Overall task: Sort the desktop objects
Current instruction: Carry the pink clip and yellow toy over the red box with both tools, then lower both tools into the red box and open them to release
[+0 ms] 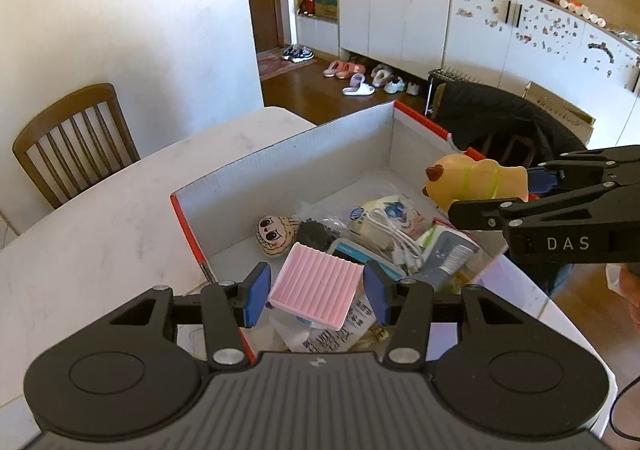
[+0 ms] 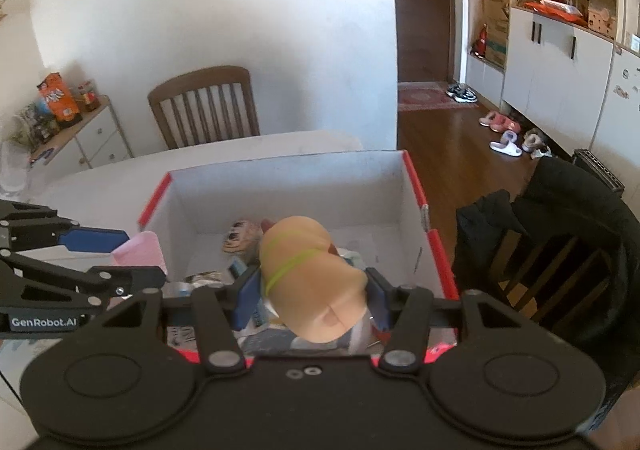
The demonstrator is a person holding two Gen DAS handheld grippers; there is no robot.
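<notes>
A pink ribbed square pad hangs over the near end of an open cardboard box, and my left gripper is shut on it. A tan dog-shaped toy with a green band is held above the box's right side; my right gripper is shut on it. In the left wrist view the toy and right gripper come in from the right. In the right wrist view the left gripper with the pink pad shows at the box's left wall.
The box with red edges lies on a white table and holds a doll-face cushion, a white cable, packets and a tube. A wooden chair stands behind the table. A chair draped with a black coat stands at the right.
</notes>
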